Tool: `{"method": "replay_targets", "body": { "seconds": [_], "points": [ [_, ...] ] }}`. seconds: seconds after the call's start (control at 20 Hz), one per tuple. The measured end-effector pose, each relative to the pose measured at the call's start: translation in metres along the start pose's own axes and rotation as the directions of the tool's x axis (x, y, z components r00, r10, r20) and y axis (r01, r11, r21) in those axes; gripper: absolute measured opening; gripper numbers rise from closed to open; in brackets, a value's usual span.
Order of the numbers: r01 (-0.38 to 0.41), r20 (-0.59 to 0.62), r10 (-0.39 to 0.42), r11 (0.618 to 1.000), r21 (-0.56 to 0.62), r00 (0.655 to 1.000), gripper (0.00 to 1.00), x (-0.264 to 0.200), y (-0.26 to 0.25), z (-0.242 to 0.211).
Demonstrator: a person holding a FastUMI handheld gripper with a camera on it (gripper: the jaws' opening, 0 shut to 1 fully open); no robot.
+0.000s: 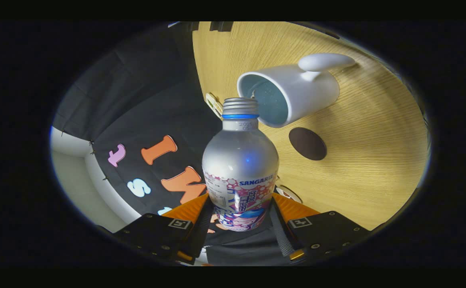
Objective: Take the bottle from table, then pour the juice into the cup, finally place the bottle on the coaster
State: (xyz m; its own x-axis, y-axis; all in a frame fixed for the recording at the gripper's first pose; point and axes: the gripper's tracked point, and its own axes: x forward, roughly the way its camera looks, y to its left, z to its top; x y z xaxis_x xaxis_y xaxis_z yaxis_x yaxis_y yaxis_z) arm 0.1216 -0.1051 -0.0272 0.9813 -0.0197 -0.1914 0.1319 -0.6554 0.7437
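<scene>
The gripper clamps the aluminium juice bottle between both fingers, tilted so its open mouth reaches the white mug for pouring; the dark coaster waits just beyond.

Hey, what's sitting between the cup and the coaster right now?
Nothing. In the gripper view, bare wooden table separates the white cup from the dark coaster. The hand-held gripper is shut on the bottle.
</scene>
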Motion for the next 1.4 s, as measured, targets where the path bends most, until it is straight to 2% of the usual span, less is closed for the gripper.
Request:
{"method": "replay_targets", "body": {
  "seconds": [1.4],
  "points": [
    [0.027,-0.016,-0.026,0.994,0.106,1.000,0.74,0.008,0.002,-0.007]
  ]
}}
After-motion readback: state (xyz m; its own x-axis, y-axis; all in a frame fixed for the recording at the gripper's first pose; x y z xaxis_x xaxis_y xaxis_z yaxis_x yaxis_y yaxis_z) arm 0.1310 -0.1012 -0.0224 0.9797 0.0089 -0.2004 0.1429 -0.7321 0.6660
